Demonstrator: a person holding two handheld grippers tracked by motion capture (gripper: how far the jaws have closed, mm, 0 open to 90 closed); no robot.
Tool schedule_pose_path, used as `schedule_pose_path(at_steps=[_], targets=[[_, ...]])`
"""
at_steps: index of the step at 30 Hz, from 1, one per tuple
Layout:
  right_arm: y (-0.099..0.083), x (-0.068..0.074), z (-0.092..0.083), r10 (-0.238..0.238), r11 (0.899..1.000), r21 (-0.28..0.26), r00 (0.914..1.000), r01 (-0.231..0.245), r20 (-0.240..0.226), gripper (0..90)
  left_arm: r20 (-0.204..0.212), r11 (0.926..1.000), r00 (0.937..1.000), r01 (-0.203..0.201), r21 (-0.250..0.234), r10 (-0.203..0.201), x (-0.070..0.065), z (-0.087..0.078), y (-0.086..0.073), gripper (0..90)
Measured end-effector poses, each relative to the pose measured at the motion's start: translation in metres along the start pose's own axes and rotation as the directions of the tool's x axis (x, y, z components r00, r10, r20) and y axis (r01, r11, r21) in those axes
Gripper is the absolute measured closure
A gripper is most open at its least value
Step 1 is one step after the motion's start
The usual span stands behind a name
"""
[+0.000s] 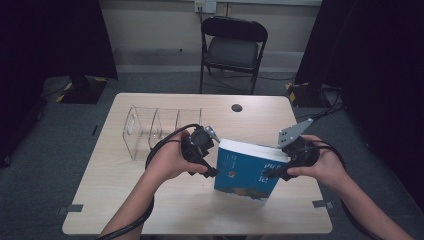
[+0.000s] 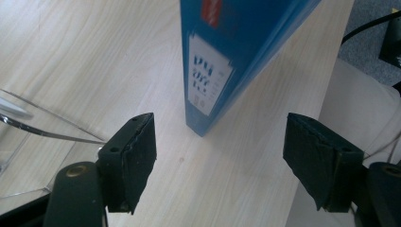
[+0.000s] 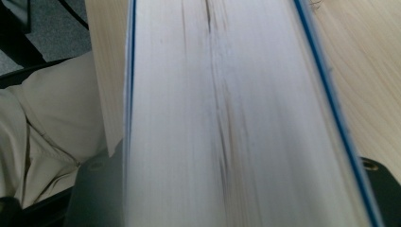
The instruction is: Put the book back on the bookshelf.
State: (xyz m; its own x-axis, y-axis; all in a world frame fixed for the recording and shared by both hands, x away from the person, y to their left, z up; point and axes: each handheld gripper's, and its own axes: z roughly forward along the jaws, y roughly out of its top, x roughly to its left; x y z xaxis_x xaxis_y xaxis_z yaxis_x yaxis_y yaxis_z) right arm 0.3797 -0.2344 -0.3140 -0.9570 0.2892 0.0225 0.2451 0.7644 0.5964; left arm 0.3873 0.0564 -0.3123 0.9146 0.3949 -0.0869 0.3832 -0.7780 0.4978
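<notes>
the blue book (image 1: 247, 171) stands upright on the bench (image 1: 150, 200), just right of the clear acrylic organizer (image 1: 155, 130). right gripper (image 1: 274, 172) has its fingers around the page edge, gripping it. left gripper (image 1: 212, 171) sits by the spine, fingers (image 2: 135, 158) open, not touching.

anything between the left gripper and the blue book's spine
Nothing visible. In the left gripper view, bare table lies between the open left gripper and the spine of the blue book; the clear organizer sits off to one side.
</notes>
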Motion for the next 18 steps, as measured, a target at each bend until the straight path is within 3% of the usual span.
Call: schedule_pose_path(at_steps=[7,18], targets=[[-0.005,0.000,0.002,-0.004,1.000,0.001,1.0000,0.004,0.006,34.9,-0.010,0.9992,0.9992,-0.038,-0.009,0.038,-0.004,-0.008,0.014,26.2],[-0.012,0.000,0.004,0.018,1.000,0.009,0.9998,-0.018,-0.003,34.2,-0.009,0.9963,0.9963,-0.086,0.000,0.086,-0.011,-0.008,0.033,26.8]])
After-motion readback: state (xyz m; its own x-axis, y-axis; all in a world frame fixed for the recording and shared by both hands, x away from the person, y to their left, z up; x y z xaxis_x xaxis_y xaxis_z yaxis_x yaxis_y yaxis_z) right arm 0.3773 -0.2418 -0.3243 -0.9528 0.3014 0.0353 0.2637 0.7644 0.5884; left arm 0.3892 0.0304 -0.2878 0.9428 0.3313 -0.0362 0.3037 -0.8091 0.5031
